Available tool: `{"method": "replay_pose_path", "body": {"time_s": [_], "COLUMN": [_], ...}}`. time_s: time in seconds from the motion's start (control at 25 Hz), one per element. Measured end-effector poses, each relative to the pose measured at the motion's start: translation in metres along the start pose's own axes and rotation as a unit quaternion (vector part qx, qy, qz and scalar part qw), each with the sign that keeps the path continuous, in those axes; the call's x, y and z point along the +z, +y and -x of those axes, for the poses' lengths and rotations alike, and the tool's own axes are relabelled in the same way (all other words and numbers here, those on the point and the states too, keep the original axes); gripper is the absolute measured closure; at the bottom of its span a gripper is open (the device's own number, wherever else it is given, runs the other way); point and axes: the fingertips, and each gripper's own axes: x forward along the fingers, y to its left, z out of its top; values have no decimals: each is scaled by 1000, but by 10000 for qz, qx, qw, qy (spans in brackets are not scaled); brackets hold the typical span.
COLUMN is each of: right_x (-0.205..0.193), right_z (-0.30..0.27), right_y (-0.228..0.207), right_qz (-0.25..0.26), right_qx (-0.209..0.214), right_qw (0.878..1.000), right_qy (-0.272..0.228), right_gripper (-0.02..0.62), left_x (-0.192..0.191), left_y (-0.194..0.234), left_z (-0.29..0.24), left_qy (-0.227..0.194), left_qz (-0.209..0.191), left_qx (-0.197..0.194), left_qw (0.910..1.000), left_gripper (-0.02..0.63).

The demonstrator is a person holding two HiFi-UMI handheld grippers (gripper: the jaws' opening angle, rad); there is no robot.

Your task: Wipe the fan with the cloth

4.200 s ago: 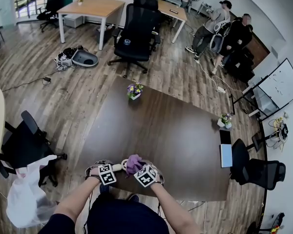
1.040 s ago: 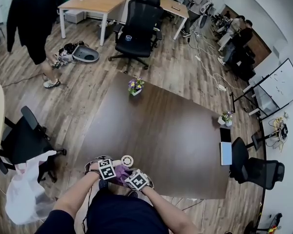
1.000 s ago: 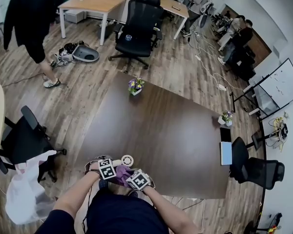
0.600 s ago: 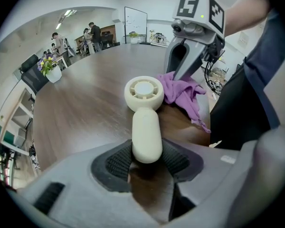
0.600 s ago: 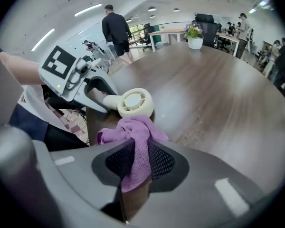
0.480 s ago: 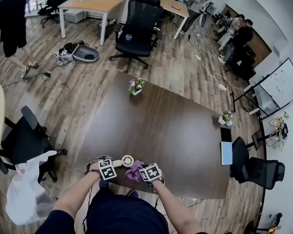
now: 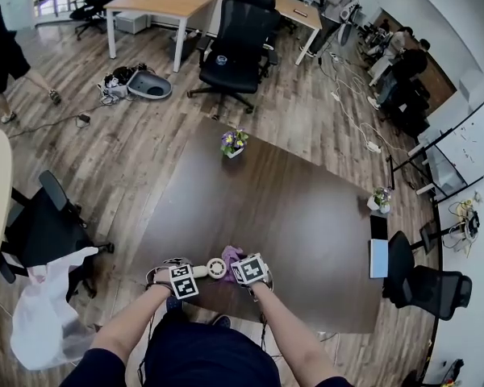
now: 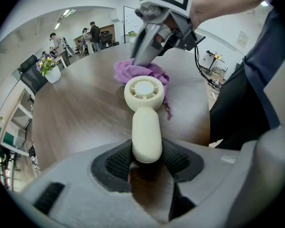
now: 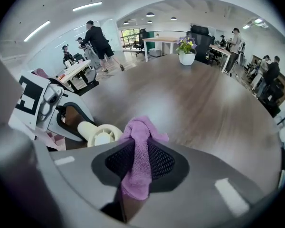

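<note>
The left gripper (image 8: 147, 161) is clamping the handheld fan (image 8: 144, 90) by its handle; the right gripper (image 9: 138, 161) is pinching the purple cloth (image 9: 139, 129). Sweep it lightly over the fan head ahead of the left jaws.

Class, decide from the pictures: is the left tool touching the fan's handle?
Touching. The left gripper view shows the left tool closed on the fan, pressing both sides of its cream handle with no gap.
</note>
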Motion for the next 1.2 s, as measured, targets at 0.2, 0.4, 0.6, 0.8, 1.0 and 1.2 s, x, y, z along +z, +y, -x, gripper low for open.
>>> {"method": "replay_pose_path", "body": {"time_s": [0.2,0.4,0.6,0.8,1.0,1.2], "right_x": [42,59,67,69,70,70], "right_z": [-10,-19,-26,-33,-36,-34], "right_y": [27,54,82,111,128,126], "right_qz": [509,917,1225,1088,-10,-417], "right_qx": [321,561,821,1246,1698,1866], "right_qw": [9980,9941,9891,9862,9855,9815], "right_qy": [-189,-124,-33,16,-9,7], "right_gripper": [505,505,505,505,505,505], "left_x": [0,0,-2,-1,-1,-2], "left_y": [0,0,0,1,0,1], "left_z": [0,0,0,-1,1,-1], "left_qy": [-17,-39,-9,-1,-17,-30], "left_qz": [24,25,15,11,30,24], "left_qx": [-9,4,9,12,11,17], "left_qw": [10000,10000,10000,10000,10000,10000], "left_gripper": [408,408,408,408,408,408]}}
